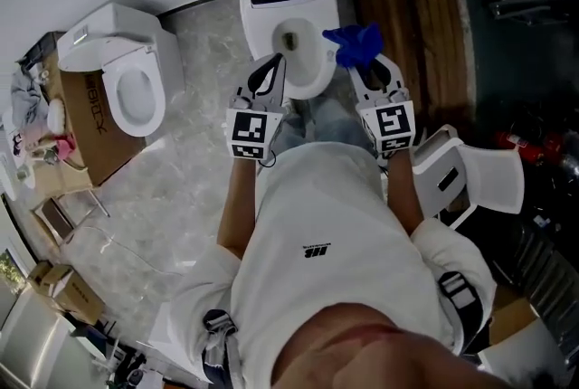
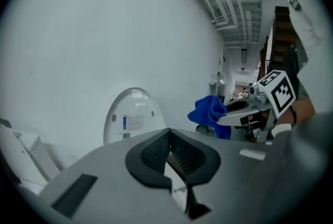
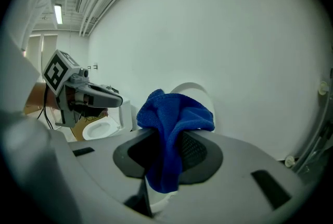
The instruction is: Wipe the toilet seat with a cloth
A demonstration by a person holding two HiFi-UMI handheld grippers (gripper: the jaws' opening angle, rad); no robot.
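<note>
Cloth [image 3: 174, 113], blue and fleecy, bunches clamped in right tongs [image 3: 169, 151]; left tongs [image 2: 169, 154] pressed together, empty.

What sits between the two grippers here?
The open toilet bowl, between the left gripper and the right gripper holding the blue cloth; head view.
</note>
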